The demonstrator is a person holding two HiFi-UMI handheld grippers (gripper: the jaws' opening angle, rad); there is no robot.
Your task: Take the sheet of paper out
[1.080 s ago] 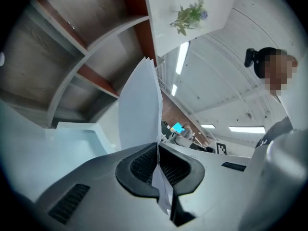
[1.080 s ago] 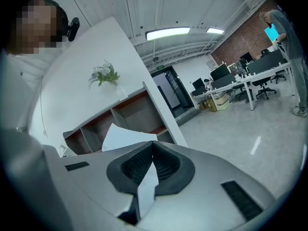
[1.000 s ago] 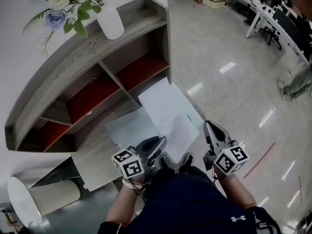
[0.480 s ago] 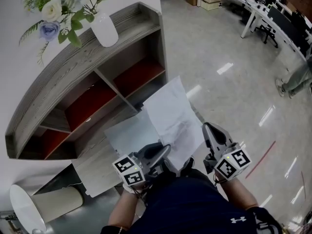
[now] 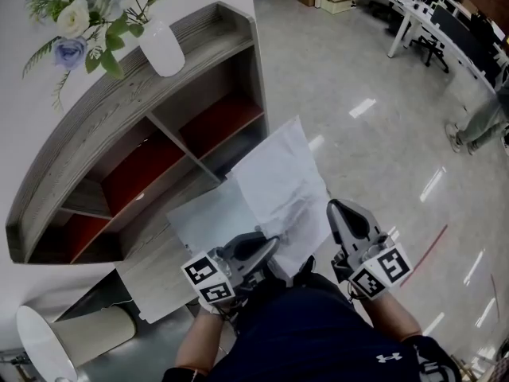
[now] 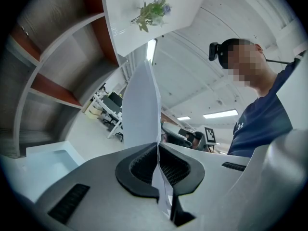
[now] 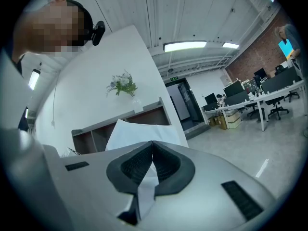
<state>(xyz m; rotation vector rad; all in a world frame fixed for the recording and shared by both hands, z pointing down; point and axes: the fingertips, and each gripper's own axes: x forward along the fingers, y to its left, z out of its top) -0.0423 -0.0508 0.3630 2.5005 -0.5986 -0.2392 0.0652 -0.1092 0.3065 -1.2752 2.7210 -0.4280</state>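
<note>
**Paper's pinched from both sides**

Shelf (image 5: 103, 110) sits upper left. Your left gripper (image 5: 266, 245) is clamped tight on the paper (image 5: 278, 181), which stands mid-frame, just right of the shelf. Your right gripper (image 5: 343, 213) is squeezed onto its other edge.

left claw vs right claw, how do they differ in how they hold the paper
In the head view the left claw grips the sheet of paper near its lower-left corner; the right claw grips its right edge, farther up. In the left gripper view the left claw's paper rises edge-on, a narrow strip; in the right gripper view the right claw's paper spreads broad. Both are shut on the same sheet.
</note>
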